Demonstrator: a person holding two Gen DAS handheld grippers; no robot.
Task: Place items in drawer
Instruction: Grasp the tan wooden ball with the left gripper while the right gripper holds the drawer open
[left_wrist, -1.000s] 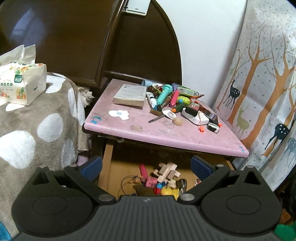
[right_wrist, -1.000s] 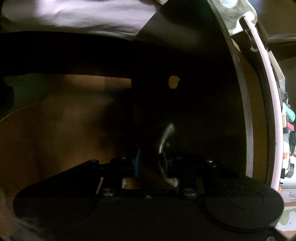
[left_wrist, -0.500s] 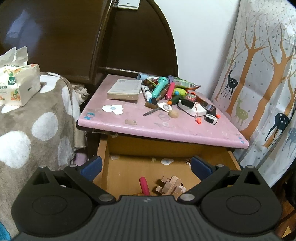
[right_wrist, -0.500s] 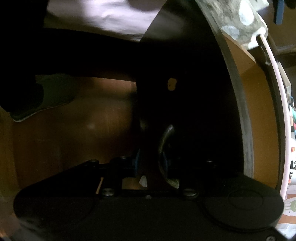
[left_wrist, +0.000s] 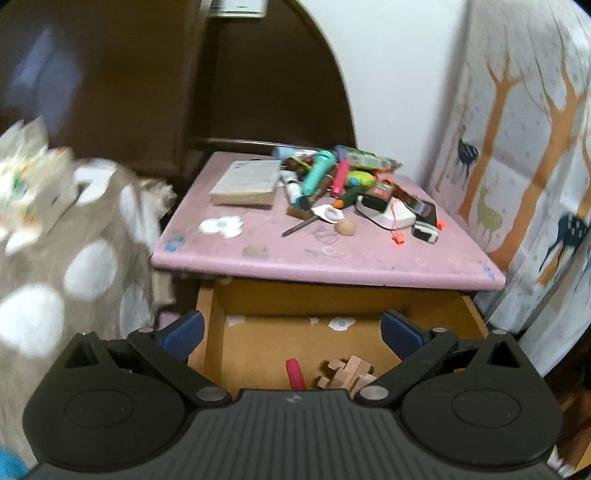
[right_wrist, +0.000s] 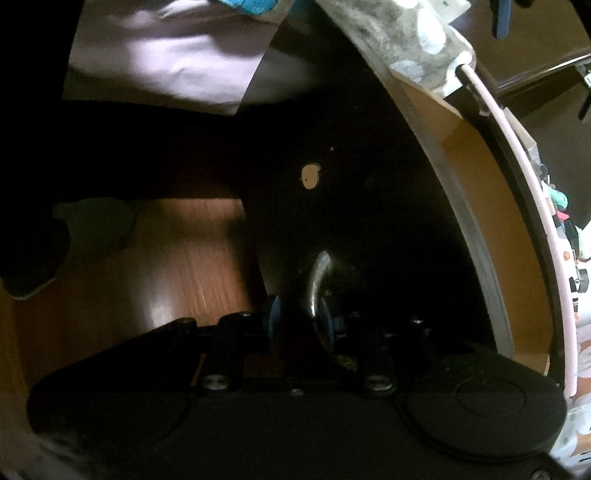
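Observation:
In the left wrist view the wooden drawer (left_wrist: 280, 339) stands pulled out under the pink tabletop (left_wrist: 369, 258). A wooden puzzle (left_wrist: 347, 373) and a pink stick (left_wrist: 295, 373) lie in it. A heap of pens, a teal flashlight (left_wrist: 319, 168) and gadgets lies on the tabletop. My left gripper (left_wrist: 291, 330) is open and empty above the drawer. In the right wrist view my right gripper (right_wrist: 301, 317) is shut on the metal drawer handle (right_wrist: 317, 280) of the dark drawer front (right_wrist: 369, 221).
A notebook (left_wrist: 247, 181) lies at the table's back left. A spotted blanket (left_wrist: 74, 266) with a tissue pack (left_wrist: 26, 184) is at left. A deer-print curtain (left_wrist: 524, 166) hangs at right. A dark headboard (left_wrist: 258, 92) stands behind.
The drawer has slid further out, pulled by my right gripper on its handle. More of its wooden floor now shows. The left gripper has pulled back and stays open.

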